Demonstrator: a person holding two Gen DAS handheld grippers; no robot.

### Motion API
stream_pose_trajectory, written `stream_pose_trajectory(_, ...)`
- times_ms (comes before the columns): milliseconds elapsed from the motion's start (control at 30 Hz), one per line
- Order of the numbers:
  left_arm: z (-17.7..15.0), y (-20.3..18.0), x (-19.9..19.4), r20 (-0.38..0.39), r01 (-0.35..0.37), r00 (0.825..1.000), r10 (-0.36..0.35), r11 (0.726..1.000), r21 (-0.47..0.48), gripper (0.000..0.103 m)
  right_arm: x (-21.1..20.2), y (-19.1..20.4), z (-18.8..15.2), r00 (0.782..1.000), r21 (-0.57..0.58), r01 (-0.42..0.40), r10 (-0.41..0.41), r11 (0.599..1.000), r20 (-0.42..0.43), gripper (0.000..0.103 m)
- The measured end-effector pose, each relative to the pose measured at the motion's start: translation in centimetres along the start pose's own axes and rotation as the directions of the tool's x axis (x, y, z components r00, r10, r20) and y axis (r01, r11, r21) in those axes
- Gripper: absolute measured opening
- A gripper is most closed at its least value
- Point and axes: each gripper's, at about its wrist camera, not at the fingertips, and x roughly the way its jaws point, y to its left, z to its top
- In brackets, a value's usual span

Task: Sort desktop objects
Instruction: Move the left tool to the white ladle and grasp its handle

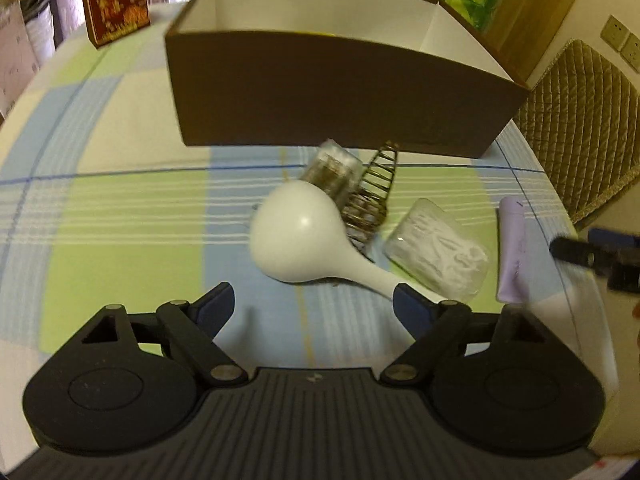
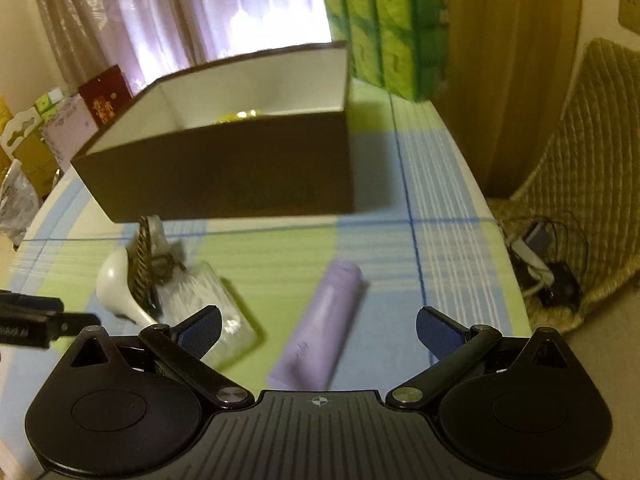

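Note:
A brown box (image 1: pixel 332 92) with a white inside stands open on the checked tablecloth; something yellow (image 2: pixel 240 115) lies in it. In front of it lie a white ladle (image 1: pixel 304 236), a wire spring whisk (image 1: pixel 372 196), a clear plastic case (image 1: pixel 334 170), a clear bag of cotton swabs (image 1: pixel 438 254) and a lilac tube (image 1: pixel 512 252). My left gripper (image 1: pixel 314 308) is open, just short of the ladle's handle. My right gripper (image 2: pixel 318 330) is open above the lilac tube (image 2: pixel 320 328), which lies between its fingers in view. The ladle (image 2: pixel 118 284) sits to its left.
A dark red box (image 1: pixel 116 0) stands at the table's far left. Green tissue packs (image 2: pixel 384 28) are stacked behind the brown box. A woven chair (image 1: pixel 580 128) stands right of the table, with cables and a power strip (image 2: pixel 540 264) on the floor below it.

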Motion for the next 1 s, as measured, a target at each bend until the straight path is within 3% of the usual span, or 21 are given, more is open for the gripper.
stream_pose_trajectory(433, 0.8, -0.7, 4.7, -0.038, -0.045, 0.998, 0.041, 0.991, -0.125, 0.072, -0.9, -2.7, -1.3, 0.999, 0.044, 0.023, -0.022, 0.999, -0.024, 0.101)
stream_pose_trajectory(533, 0.5, 0.0, 4.0, -0.019, -0.032, 0.999, 0.030, 0.990, -0.136, 0.052, -0.6, -3.0, -1.8, 0.999, 0.050, 0.024, -0.022, 0.998, -0.038, 0.101)
stream_pose_trajectory(600, 0.3, 0.9, 3.5, -0.021, -0.029, 0.999, 0.026, 0.989, -0.148, 0.030, -0.3, -3.1, -2.0, 0.999, 0.051, 0.025, -0.022, 0.998, -0.048, 0.101)
stream_pose_trajectory(633, 0.0, 1.5, 3.3, -0.025, -0.036, 0.999, 0.033, 0.987, -0.156, 0.029, -0.2, -3.1, -2.1, 0.998, 0.051, 0.024, -0.022, 0.998, -0.051, 0.101)
stream_pose_trajectory(733, -0.9, 4.1, 2.5, -0.034, -0.044, 0.999, 0.038, 0.977, -0.209, 0.028, 0.1, -3.1, -2.2, 0.998, 0.055, 0.019, -0.015, 0.998, -0.058, 0.101)
stream_pose_trajectory(833, -1.3, 5.7, 1.5, -0.037, 0.003, 0.999, -0.013, 0.967, -0.254, 0.030, 0.5, -3.0, -2.1, 0.998, 0.056, 0.016, -0.013, 0.998, -0.063, 0.101)
stream_pose_trajectory(933, -0.6, 4.8, 0.9, -0.008, 0.041, 0.999, -0.044, 0.966, -0.255, 0.044, 0.9, -2.9, -1.7, 0.998, 0.054, 0.016, -0.012, 0.998, -0.064, 0.101)
stream_pose_trajectory(1000, 0.0, 3.4, 1.3, -0.002, 0.047, 0.999, -0.049, 0.971, -0.233, 0.060, 1.0, -2.7, -1.5, 0.998, 0.052, 0.013, -0.010, 0.999, -0.063, 0.101)
